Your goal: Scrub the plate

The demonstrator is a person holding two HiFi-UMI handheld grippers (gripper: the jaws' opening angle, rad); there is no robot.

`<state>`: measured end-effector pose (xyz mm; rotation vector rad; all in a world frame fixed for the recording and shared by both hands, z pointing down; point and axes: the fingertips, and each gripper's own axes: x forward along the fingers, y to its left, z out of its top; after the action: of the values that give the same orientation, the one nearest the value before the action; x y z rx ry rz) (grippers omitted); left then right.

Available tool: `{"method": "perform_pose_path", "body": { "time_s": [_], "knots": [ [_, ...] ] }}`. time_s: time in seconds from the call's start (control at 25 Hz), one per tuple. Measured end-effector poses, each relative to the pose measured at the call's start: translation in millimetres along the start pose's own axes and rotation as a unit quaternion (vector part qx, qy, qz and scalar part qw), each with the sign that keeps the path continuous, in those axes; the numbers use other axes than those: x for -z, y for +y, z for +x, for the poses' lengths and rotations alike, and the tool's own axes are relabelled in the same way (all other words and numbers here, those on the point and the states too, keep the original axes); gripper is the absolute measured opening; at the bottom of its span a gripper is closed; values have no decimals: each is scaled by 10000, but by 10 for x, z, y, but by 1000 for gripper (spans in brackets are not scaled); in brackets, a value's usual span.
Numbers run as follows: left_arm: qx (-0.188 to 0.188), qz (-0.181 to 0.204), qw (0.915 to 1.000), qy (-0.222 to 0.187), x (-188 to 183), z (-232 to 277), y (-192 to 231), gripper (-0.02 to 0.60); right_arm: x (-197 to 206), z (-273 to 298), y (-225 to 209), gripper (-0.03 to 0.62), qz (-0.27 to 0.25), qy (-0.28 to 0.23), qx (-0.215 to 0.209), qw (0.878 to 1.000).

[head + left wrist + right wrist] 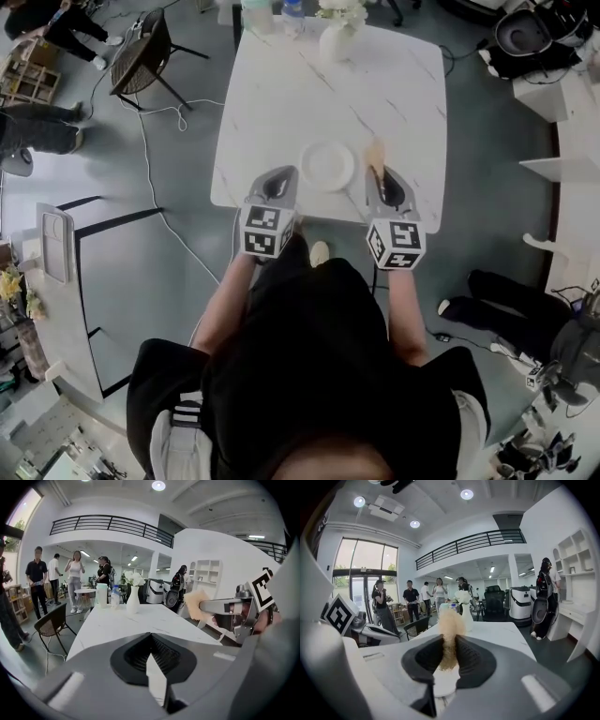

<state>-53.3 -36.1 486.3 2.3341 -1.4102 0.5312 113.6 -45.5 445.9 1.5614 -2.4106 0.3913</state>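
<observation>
Vase [334, 42] holds white flowers [342, 11] | left gripper [152, 641] fingers closed | right gripper [450, 644] fingers clamp sponge [449, 627] beside plate [327, 166]

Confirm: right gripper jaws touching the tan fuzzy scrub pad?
Touching. Right gripper view: right gripper jaws clamp the tan fuzzy scrub pad from both sides.
</observation>
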Motion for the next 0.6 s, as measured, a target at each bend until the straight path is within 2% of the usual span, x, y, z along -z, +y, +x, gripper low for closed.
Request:
{"method": "perform_pose_path", "body": {
  "time_s": [0.6],
  "knots": [
    [302, -415, 9951, 841, 489, 716, 245, 6, 463, 731, -56, 67, 128, 788, -171, 9967]
  ]
}}
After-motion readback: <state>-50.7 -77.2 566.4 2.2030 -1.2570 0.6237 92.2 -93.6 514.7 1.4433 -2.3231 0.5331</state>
